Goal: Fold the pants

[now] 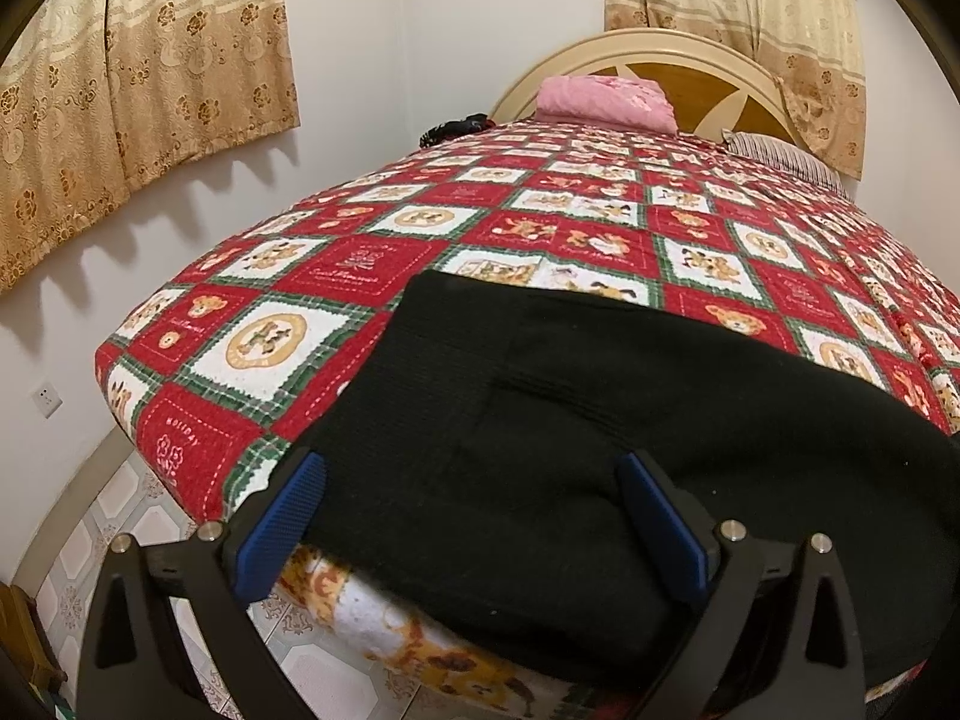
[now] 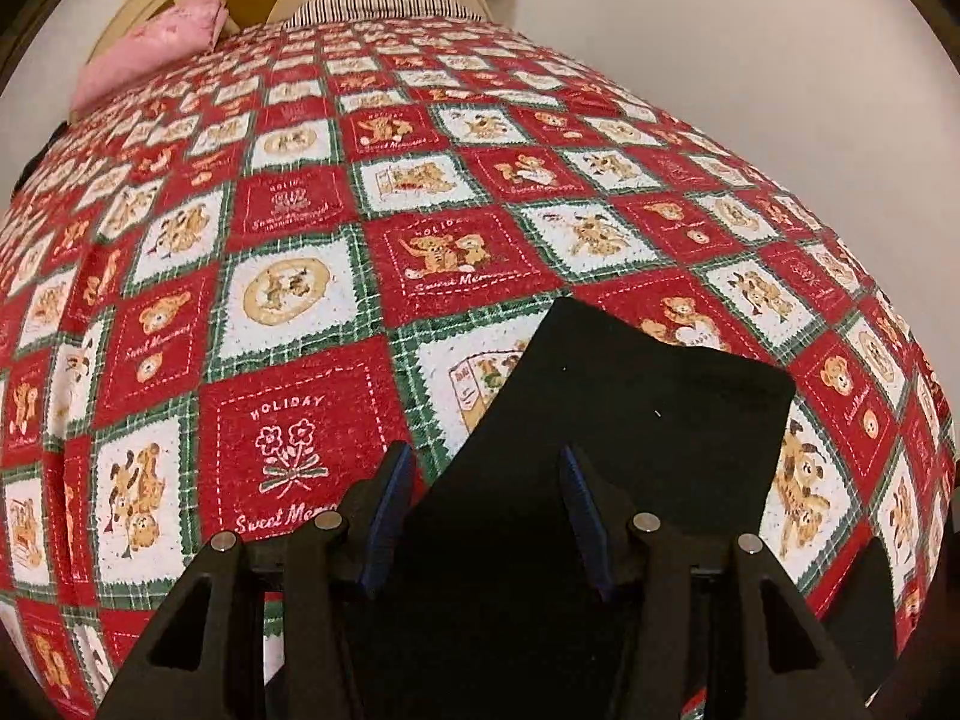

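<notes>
Both claws are gaping: left claw (image 1: 471, 480) and right claw (image 2: 486, 474) are hovering over black knitted pants (image 1: 540, 420) lying on a red-and-white teddy-bear quilted bed (image 1: 540, 222) beside cream walls (image 1: 360, 30).

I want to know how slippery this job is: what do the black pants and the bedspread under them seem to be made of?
The black pants look like a matte knit, probably cotton or fleece: faint ribbed lines, no shine. The bedspread looks like quilted, slightly fuzzy cotton: stitched dashes outline its red and white squares. Neither looks slick, though the fibre cannot be confirmed.
</notes>
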A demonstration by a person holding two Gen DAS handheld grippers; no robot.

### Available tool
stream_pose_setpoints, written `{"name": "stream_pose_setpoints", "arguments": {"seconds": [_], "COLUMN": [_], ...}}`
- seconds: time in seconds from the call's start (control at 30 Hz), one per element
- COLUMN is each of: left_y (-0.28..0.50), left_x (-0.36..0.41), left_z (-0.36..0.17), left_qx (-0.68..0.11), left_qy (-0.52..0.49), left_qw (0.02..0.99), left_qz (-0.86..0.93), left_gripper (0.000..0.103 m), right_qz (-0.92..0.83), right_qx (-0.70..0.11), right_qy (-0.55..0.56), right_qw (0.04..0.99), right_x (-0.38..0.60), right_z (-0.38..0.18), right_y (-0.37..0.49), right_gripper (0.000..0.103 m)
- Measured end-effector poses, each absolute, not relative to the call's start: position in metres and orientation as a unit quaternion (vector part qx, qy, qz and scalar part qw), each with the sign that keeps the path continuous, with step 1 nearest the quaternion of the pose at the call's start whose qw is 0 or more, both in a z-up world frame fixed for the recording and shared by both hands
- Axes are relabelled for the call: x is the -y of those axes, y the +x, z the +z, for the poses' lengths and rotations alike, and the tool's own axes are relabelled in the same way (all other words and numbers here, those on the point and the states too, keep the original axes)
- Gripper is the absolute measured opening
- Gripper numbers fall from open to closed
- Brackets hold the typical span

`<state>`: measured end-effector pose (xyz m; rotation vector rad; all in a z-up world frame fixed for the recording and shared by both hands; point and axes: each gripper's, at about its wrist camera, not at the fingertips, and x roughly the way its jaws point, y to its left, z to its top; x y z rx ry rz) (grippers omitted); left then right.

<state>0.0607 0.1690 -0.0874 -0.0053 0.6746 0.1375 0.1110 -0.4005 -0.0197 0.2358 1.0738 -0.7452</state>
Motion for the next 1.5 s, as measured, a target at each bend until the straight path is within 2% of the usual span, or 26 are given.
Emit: {"name": "stream_pose_setpoints", "arguments": {"seconds": [0.07, 0.13, 0.33, 0.57, 0.67, 0.9, 1.0, 1.2, 1.23, 1.27, 1.33, 1.5], "left_y": [0.061, 0.062, 0.063, 0.062, 0.063, 0.065, 0.065, 0.051, 0.049, 0.046, 0.042, 0.042], "left_x": [-0.169, -0.169, -0.169, -0.169, -0.168, -0.168, -0.167, -0.141, -0.134, -0.124, -0.102, -0.049], "left_z": [-0.087, -0.087, -0.087, -0.088, -0.088, -0.087, -0.085, -0.057, -0.051, -0.043, -0.031, -0.022], "left_qx": [-0.330, -0.330, -0.330, -0.331, -0.328, -0.332, -0.337, -0.305, -0.298, -0.287, -0.271, -0.276], "left_qy": [-0.002, -0.002, -0.002, -0.001, 0.002, 0.008, 0.013, 0.048, 0.052, 0.055, 0.059, 0.048], "left_qw": [0.942, 0.942, 0.942, 0.941, 0.942, 0.941, 0.939, 0.950, 0.952, 0.956, 0.961, 0.954], "left_qz": [0.068, 0.068, 0.068, 0.068, 0.068, 0.068, 0.070, 0.049, 0.038, 0.019, -0.014, -0.108], "left_gripper": [0.101, 0.101, 0.102, 0.102, 0.102, 0.103, 0.103, 0.103, 0.103, 0.103, 0.103, 0.103], "right_qz": [-0.344, -0.325, -0.257, -0.247, -0.276, -0.304, -0.310, -0.351, -0.356, -0.358, -0.361, -0.417], "right_qx": [-0.503, -0.501, -0.417, -0.286, -0.259, -0.268, -0.250, -0.224, -0.221, -0.223, -0.221, -0.223], "right_qy": [0.116, 0.136, 0.200, 0.267, 0.275, 0.331, 0.338, 0.301, 0.283, 0.274, 0.259, 0.184], "right_qw": [0.784, 0.791, 0.849, 0.887, 0.884, 0.852, 0.853, 0.858, 0.863, 0.864, 0.868, 0.861], "right_x": [0.407, 0.412, 0.402, 0.383, 0.386, 0.410, 0.413, 0.415, 0.415, 0.414, 0.413, 0.417], "right_z": [-0.017, -0.011, 0.030, 0.066, 0.057, -0.003, -0.002, 0.027, 0.033, 0.035, 0.038, 0.046], "right_y": [0.108, 0.101, 0.040, -0.083, -0.128, -0.184, -0.197, -0.214, -0.213, -0.210, -0.203, -0.175], "right_gripper": [0.016, 0.007, 0.006, 0.006, 0.006, 0.006, 0.005, 0.007, 0.012, 0.028, 0.050, 0.050]}}
